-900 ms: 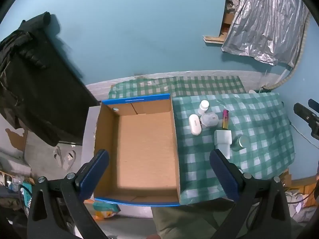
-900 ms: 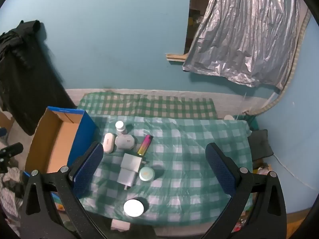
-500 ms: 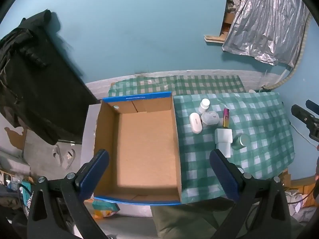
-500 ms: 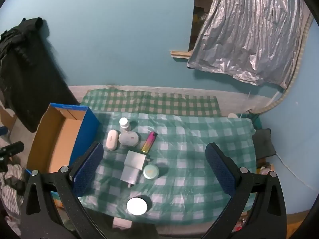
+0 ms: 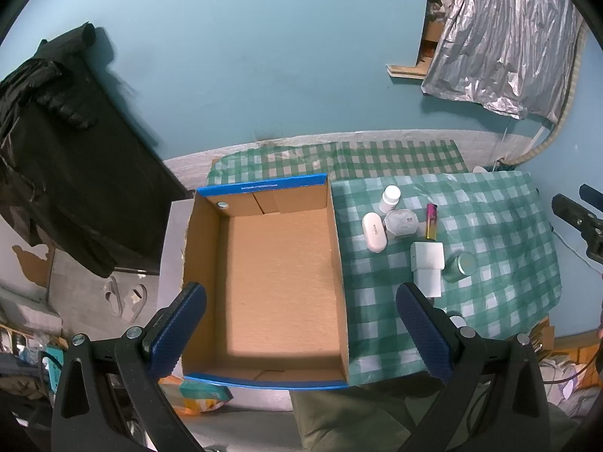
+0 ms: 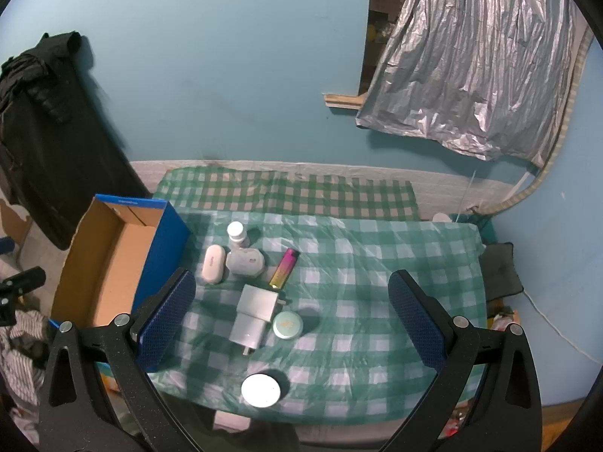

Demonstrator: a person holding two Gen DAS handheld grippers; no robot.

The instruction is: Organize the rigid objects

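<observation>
An open cardboard box (image 5: 279, 275) with blue outer walls sits at the table's left end; it also shows in the right wrist view (image 6: 113, 263). On the green checked cloth (image 6: 377, 301) lie a white bottle (image 6: 236, 234), a white oval case (image 6: 213, 264), a grey rounded case (image 6: 245, 261), a pink-yellow lighter (image 6: 284, 273), a white charger (image 6: 253, 314), a green tin (image 6: 287, 324) and a white round lid (image 6: 261, 390). My left gripper (image 5: 299, 333) is open above the box. My right gripper (image 6: 292, 318) is open above the objects.
A black garment (image 5: 56, 150) hangs at the left wall. A silver foil sheet (image 6: 471, 75) hangs at the right. Clutter lies on the floor at the left (image 5: 124, 297). The table's front edge (image 6: 339, 418) is near me.
Both grippers have shifted slightly; the scene has slid a little in each view. Nothing on the table has moved, and both grippers stay open.
</observation>
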